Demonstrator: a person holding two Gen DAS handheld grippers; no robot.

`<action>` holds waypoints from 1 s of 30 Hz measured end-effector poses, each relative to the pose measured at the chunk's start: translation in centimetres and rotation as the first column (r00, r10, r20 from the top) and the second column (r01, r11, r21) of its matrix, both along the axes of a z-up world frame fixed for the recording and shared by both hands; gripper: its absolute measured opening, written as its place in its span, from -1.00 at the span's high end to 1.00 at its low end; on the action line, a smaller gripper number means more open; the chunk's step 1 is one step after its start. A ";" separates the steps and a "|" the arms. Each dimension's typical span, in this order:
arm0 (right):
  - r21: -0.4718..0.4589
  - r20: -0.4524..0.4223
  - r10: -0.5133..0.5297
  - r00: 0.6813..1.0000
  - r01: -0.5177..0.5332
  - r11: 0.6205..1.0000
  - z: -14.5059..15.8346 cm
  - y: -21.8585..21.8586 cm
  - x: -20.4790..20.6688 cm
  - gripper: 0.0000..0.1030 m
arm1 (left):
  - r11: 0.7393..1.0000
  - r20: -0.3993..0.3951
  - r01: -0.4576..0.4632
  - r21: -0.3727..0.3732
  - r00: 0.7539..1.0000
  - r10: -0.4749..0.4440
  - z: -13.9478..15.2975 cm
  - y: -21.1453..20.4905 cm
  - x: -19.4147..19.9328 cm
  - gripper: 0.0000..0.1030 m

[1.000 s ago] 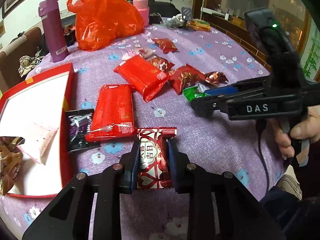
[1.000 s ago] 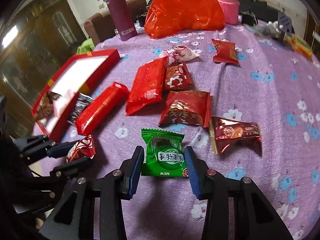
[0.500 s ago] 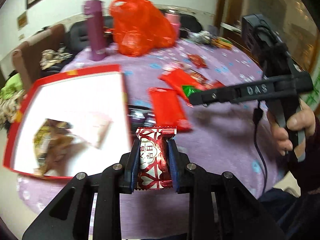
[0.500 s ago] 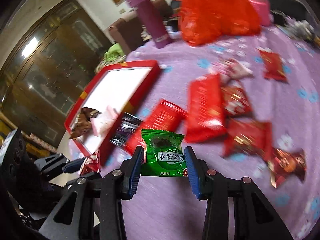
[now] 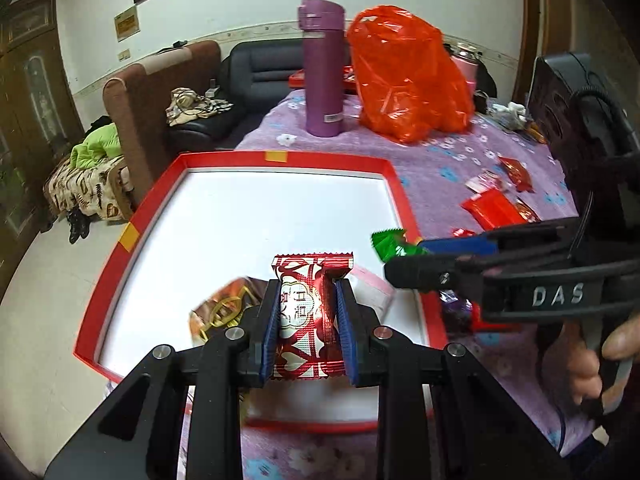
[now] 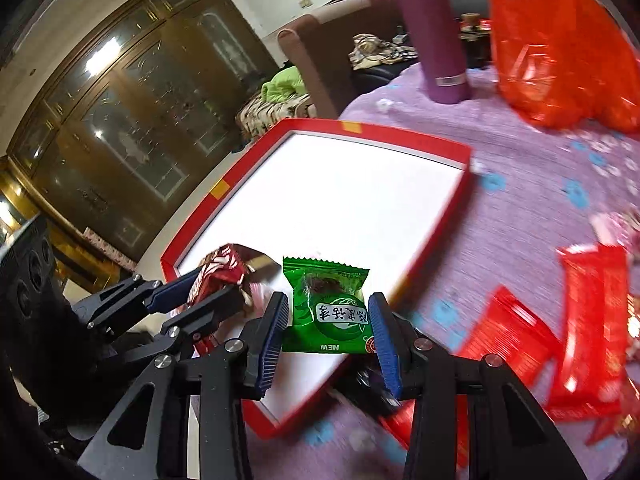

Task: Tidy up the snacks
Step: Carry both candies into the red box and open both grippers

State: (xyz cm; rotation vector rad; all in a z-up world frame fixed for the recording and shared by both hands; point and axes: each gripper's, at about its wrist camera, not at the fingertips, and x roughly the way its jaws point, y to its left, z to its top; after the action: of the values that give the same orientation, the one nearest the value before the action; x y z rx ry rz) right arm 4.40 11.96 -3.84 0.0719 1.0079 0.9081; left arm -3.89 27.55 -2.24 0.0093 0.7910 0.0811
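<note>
My left gripper (image 5: 306, 328) is shut on a red-and-white patterned snack packet (image 5: 308, 312), held above the near part of the red-rimmed white box (image 5: 256, 156). My right gripper (image 6: 326, 336) is shut on a green snack packet (image 6: 326, 308), held over the box's near right rim (image 6: 432, 248). In the right wrist view the left gripper (image 6: 216, 288) and its red packet (image 6: 218, 272) show at the left. In the left wrist view the right gripper (image 5: 404, 258) comes in from the right with the green packet (image 5: 390, 242). A gold-brown packet (image 5: 224, 308) and a pale pink packet (image 5: 370, 286) lie in the box.
Several red snack packs (image 6: 592, 312) lie on the purple flowered tablecloth (image 6: 532, 184) right of the box. A purple flask (image 5: 322, 68) and an orange plastic bag (image 5: 408, 76) stand at the far side. A dark packet (image 5: 454, 312) lies by the box's right rim.
Both grippers have swung left with their packets, from over the loose snacks to above the near end of the box. Both stay shut on their packets.
</note>
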 end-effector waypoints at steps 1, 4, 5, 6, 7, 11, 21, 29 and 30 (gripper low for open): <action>0.002 -0.005 0.006 1.000 -0.006 1.000 -0.2 0.4 0.1 0.19 | 1.000 -0.002 -0.005 0.004 1.000 0.005 -0.1 0.3 0.2 0.53; -0.007 -0.007 0.015 1.000 -0.015 1.000 -0.6 1.6 0.5 0.19 | 1.000 -0.006 -0.017 0.000 1.000 0.017 -0.3 1.2 0.6 0.53; -0.009 -0.008 0.017 1.000 -0.017 1.000 -0.7 1.9 0.6 0.19 | 1.000 -0.007 -0.025 0.005 1.000 0.025 -0.3 1.4 0.7 0.53; -0.009 -0.011 0.020 1.000 -0.020 1.000 -0.8 2.2 0.8 0.19 | 0.999 -0.007 -0.037 0.010 0.999 0.037 -0.4 1.8 0.9 0.53; -0.007 -0.015 0.020 1.000 -0.020 1.000 -1.0 2.4 1.0 0.19 | 0.999 -0.007 -0.048 0.010 0.999 0.048 -0.3 2.1 1.0 0.53; -0.009 -0.034 0.012 0.999 -0.013 1.000 -1.7 3.0 1.6 0.19 | 0.996 -0.009 -0.085 -0.004 0.996 0.085 -0.5 3.8 1.8 0.53; 0.060 -0.076 -0.015 0.997 0.020 0.998 -2.2 1.9 3.3 0.12 | 0.986 -0.035 -0.163 -0.035 0.986 0.162 -1.0 6.5 2.2 0.47; 0.129 -0.106 -0.062 0.992 0.075 0.989 -1.1 -1.7 5.0 0.09 | 0.985 0.038 -0.160 -0.070 0.986 0.163 1.0 7.7 -1.3 0.09; 0.126 -0.115 -0.068 0.991 0.082 0.989 -1.0 -2.2 5.1 0.07 | 0.986 0.046 -0.157 -0.062 0.986 0.160 1.2 7.6 -1.9 0.05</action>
State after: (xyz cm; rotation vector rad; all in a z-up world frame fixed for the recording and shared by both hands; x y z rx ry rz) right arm 9.54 9.72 -4.84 0.2712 1.0410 0.9080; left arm -5.82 35.16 -1.07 -0.1105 0.7418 0.2085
